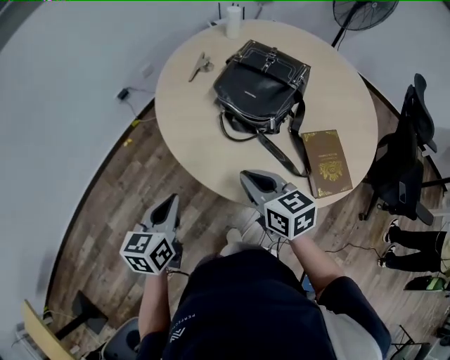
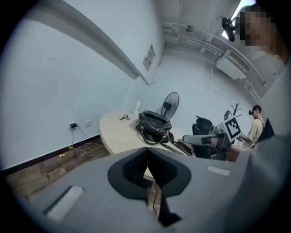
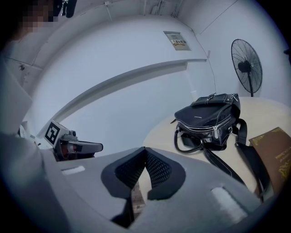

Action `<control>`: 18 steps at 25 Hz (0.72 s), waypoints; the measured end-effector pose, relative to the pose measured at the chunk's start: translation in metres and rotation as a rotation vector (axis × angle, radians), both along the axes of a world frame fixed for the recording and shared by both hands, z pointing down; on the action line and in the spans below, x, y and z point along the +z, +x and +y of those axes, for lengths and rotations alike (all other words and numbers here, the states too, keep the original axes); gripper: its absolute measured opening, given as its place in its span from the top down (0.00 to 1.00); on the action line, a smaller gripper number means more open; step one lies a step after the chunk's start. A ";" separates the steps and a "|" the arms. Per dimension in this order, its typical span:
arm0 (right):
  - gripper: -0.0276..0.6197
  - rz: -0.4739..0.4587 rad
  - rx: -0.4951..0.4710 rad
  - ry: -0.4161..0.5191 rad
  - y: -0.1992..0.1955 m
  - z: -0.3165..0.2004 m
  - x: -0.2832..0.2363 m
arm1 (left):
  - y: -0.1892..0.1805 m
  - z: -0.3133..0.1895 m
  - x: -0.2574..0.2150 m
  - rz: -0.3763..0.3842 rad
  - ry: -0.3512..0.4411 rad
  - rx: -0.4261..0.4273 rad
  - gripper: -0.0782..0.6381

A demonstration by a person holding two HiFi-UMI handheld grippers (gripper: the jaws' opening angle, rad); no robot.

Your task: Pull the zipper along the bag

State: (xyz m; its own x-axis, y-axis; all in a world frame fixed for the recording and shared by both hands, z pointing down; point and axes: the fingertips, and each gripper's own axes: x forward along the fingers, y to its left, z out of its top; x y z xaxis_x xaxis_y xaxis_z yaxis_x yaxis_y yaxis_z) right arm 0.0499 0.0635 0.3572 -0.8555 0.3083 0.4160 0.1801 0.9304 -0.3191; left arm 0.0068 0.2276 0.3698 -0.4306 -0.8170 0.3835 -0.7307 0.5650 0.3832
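Note:
A black leather bag (image 1: 261, 86) with silver zippers and a long strap lies on the round beige table (image 1: 190, 140). It also shows in the left gripper view as the bag (image 2: 153, 126) and in the right gripper view as the bag (image 3: 210, 119). My left gripper (image 1: 171, 204) hangs shut over the wooden floor, short of the table's near edge. My right gripper (image 1: 252, 179) is shut with nothing in it, at the table's near edge, well short of the bag.
A brown book (image 1: 327, 162) lies at the table's right, by the strap. A metal clip (image 1: 200, 67) and a white cylinder (image 1: 233, 20) sit at the far side. A black office chair (image 1: 408, 155) stands right, a floor fan (image 1: 364, 13) behind. Cables run along the wall (image 1: 133, 105).

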 end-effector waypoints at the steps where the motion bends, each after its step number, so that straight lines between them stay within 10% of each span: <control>1: 0.95 0.001 0.015 0.004 -0.003 -0.007 0.001 | -0.005 -0.007 0.000 0.000 -0.002 0.015 0.87; 18: 0.87 0.032 0.382 0.043 -0.040 -0.106 0.015 | -0.126 -0.113 0.007 -0.012 -0.013 0.302 0.82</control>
State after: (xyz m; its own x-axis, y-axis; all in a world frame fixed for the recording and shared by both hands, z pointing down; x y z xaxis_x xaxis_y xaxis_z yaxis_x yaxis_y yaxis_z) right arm 0.0100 -0.0427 0.3722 -0.8920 -0.0482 0.4495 -0.1912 0.9412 -0.2785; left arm -0.1190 0.1143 0.3771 -0.1733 -0.9038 0.3913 -0.8710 0.3261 0.3675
